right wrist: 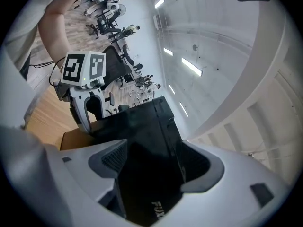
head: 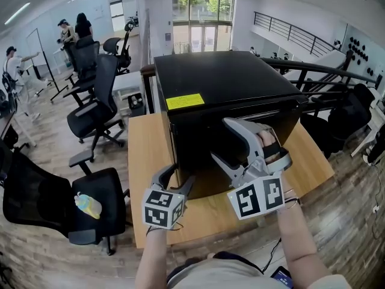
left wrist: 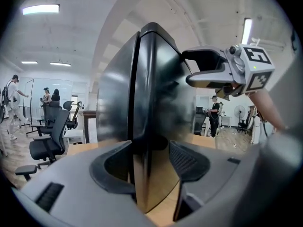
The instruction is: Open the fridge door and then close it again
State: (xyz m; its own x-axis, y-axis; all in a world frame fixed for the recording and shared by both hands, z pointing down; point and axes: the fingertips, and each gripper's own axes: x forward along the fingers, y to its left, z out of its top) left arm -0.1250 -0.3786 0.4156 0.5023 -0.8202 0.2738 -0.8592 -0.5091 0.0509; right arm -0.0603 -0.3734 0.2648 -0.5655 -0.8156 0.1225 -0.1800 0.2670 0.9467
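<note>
A black mini fridge (head: 222,83) with a yellow label (head: 184,101) on top stands on a wooden table (head: 144,155). Its door faces me and looks closed against the body. My left gripper (head: 180,174) is at the fridge's front left corner. In the left gripper view the door's edge (left wrist: 142,126) runs between the open jaws of the left gripper (left wrist: 151,167), and the pads do not press on it. My right gripper (head: 219,139) is held in front of the door, jaws spread wide. In the right gripper view, the right gripper (right wrist: 151,162) frames the fridge (right wrist: 142,126) without gripping it.
Black office chairs (head: 96,107) stand on the wooden floor to the left, one (head: 90,209) close to the table with a pale object on its seat. A dark railing (head: 325,71) runs behind the fridge at right. People (head: 72,32) stand far back left.
</note>
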